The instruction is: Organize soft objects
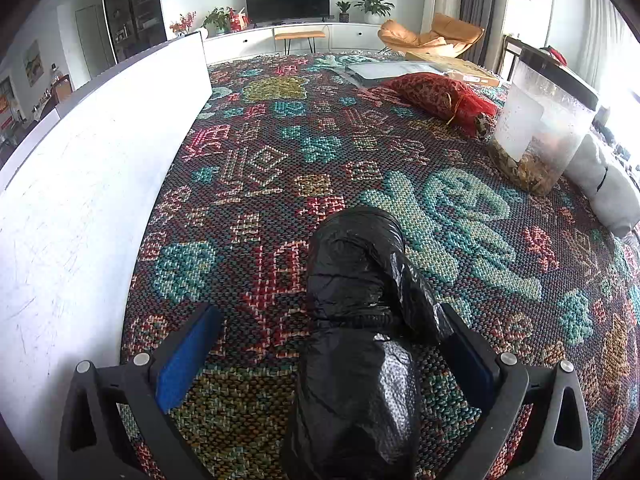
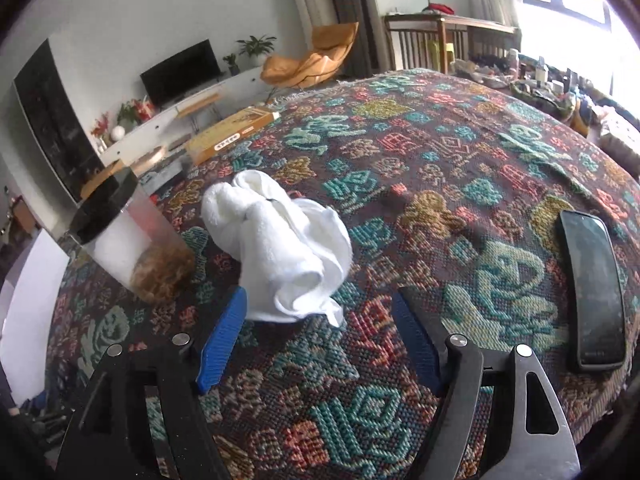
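Here, in the left wrist view, the left gripper (image 1: 334, 344) stands wide apart; a black plastic bundle (image 1: 356, 316) lies between its fingers, against the right one; in the right wrist view, the right gripper (image 2: 318, 332) is also wide; the white towel (image 2: 280, 248) lies just ahead, touching the left blue pad (image 2: 222, 340); a phone (image 2: 594, 288) lies beyond the right finger.

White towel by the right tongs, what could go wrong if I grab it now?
The white towel is loosely bunched, so the open right tongs may pinch one fold and it could unroll. The lidded plastic jar stands close on its left; a wide swing might tip it. The phone lies to the right.
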Available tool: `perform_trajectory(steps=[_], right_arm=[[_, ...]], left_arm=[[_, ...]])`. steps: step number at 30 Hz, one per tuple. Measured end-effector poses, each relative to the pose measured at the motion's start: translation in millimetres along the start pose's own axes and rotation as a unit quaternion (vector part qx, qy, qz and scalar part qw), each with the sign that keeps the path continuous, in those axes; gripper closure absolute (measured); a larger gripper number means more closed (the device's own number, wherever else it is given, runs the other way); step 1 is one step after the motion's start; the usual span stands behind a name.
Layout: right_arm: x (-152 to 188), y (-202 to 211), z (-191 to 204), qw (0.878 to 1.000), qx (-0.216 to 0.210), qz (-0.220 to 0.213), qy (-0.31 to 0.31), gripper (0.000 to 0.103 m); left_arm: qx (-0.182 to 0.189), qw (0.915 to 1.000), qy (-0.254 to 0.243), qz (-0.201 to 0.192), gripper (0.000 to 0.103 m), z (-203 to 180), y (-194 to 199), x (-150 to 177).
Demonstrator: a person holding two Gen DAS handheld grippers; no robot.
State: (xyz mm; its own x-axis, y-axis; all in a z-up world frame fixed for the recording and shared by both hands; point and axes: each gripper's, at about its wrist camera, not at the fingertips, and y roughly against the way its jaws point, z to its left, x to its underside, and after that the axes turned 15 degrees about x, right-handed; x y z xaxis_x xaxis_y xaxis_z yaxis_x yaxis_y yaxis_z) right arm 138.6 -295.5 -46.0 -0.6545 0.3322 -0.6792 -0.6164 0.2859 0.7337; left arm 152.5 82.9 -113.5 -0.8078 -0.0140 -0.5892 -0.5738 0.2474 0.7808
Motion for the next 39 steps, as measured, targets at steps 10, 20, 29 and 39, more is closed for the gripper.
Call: perform_trajectory(steps=[10,20,29,39], right_arm=[[26.0,-26.9,18.0,0.992,0.099,0.044,0.064,0.014],[26.2,-30.3,13.9,0.993,0.091,0.046,0.055,0.012],[26.9,-29.2,13.8,0.993,0.091,0.046,0.055,0.012],[21.2,-33.3,13.4,0.993,0.09,0.047,0.054,0.01]], left_arm=[[0.0,1.0,0.0,0.0,0.0,0.1,-0.2,0.0],[0.0,1.0,0.0,0.0,0.0,0.1,-0.4,0.2],[0.0,1.0,0.0,0.0,0.0,0.1,-0.4,0.2],[0.0,1.0,0.0,0.0,0.0,0.2,-0.8,-0.3]])
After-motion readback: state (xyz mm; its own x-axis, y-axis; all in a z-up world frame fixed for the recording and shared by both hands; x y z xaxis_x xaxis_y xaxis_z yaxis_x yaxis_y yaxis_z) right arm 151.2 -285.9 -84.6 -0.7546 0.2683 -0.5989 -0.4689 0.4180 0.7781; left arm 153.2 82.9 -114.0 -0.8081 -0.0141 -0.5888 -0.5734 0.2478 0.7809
